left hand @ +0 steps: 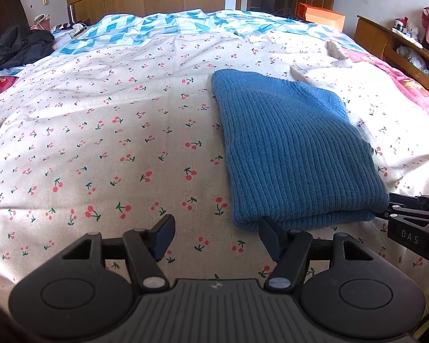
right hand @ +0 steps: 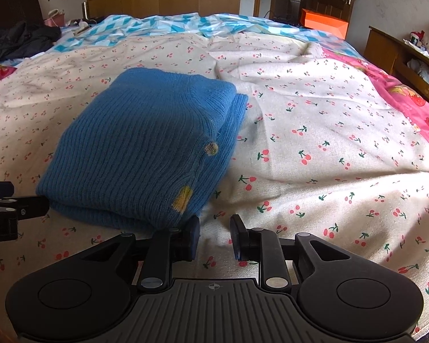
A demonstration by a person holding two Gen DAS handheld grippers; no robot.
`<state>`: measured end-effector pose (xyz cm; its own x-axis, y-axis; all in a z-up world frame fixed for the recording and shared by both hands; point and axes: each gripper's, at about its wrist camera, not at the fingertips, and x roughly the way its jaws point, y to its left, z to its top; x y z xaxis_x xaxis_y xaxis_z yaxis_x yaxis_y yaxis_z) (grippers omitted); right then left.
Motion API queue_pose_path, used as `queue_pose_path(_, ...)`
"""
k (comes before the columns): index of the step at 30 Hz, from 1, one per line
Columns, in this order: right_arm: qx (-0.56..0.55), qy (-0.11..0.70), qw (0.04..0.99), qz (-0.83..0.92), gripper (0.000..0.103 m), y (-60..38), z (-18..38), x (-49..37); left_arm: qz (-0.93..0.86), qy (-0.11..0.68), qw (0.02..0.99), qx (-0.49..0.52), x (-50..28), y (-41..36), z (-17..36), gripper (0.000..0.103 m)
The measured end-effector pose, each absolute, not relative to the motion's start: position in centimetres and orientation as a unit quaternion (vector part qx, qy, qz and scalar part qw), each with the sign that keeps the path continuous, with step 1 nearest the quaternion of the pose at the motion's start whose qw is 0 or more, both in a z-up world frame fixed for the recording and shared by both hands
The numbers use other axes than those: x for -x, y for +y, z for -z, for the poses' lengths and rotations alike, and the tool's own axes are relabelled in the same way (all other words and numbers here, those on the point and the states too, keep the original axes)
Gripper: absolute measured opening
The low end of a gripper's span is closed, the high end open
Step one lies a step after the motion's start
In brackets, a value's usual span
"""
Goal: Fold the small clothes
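Note:
A blue ribbed knit sweater (left hand: 294, 148) lies folded in a thick stack on the cherry-print bed sheet (left hand: 114, 148). It also shows in the right wrist view (right hand: 140, 148), with small yellow patches near its right edge. My left gripper (left hand: 217, 235) is open and empty, just in front of the sweater's near left corner. My right gripper (right hand: 214, 235) is open and empty, just in front of the sweater's near right corner. Each gripper shows at the edge of the other's view: the right gripper (left hand: 414, 220) and the left gripper (right hand: 3, 208).
A blue-and-white patterned quilt (left hand: 168, 25) covers the far end of the bed. Dark clothes (left hand: 14, 45) lie at the far left. An orange box (left hand: 323, 14) sits at the far right. A wooden headboard shelf (left hand: 397, 45) runs along the right. A pink blanket edge (right hand: 400, 91) lies right.

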<state>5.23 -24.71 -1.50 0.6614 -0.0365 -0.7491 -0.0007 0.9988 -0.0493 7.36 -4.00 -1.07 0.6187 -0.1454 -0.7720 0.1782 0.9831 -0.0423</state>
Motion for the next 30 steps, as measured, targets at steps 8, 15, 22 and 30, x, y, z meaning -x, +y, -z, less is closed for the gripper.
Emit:
queue_pose_path(8, 0.01, 0.407, 0.913, 0.003, 0.024, -25.0, 1.2, -5.1, 0.093, 0.422, 0.901, -0.03, -8.3, -5.0, 0.2, 0.069)
queue_pose_path(15, 0.002, 0.408, 0.913, -0.003, 0.025, -25.1, 1.1, -5.1, 0.097, 0.411, 0.905, -0.053, -9.4, -6.3, -0.7, 0.07)
queue_pose_path(22, -0.013, 0.412, 0.911, -0.008, 0.025, -25.6, 1.2, -5.2, 0.103, 0.401, 0.908, -0.07, -11.0, -7.8, -1.4, 0.07)
queue_pose_path(30, -0.047, 0.419, 0.907, -0.016, 0.025, -26.5, 1.3, -5.5, 0.117, 0.382, 0.912, -0.091, -14.2, -10.7, -2.1, 0.07)
